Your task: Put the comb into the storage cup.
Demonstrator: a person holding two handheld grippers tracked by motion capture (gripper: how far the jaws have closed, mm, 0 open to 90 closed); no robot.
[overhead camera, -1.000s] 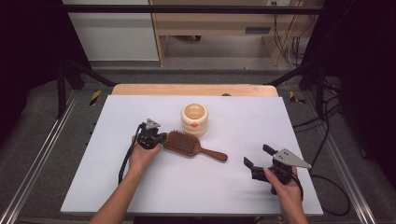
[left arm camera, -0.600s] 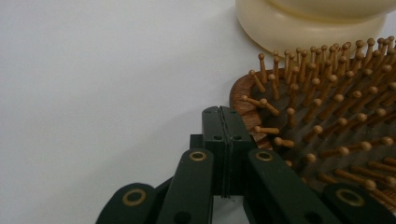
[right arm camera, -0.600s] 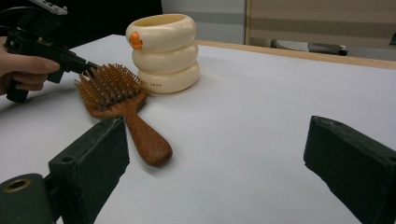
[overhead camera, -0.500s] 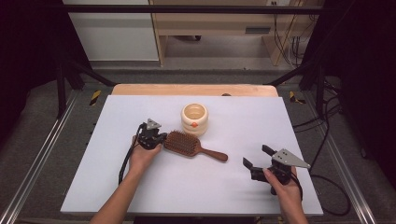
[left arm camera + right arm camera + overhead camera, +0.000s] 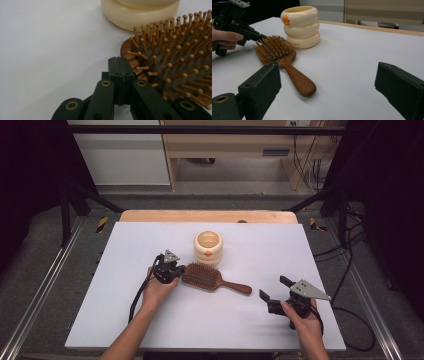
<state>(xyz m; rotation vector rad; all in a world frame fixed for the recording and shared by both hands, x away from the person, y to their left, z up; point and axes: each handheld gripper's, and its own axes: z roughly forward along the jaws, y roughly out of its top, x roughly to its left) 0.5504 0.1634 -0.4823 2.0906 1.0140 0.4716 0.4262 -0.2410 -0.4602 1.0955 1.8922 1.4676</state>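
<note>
While my left gripper [image 5: 176,269], jaws pressed together on nothing, touches the hairbrush [image 5: 206,277] lying flat beside the cream cup [image 5: 208,248], my right gripper [image 5: 274,290] waits wide open, so lifting remains undone.

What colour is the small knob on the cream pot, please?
Orange; the knob on the pot shows best in the right gripper view.

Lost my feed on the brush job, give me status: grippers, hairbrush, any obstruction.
Left gripper shut, tips at the hairbrush head's rim. Right gripper open, empty, off the handle end. Cream holder close behind the brush head.
</note>
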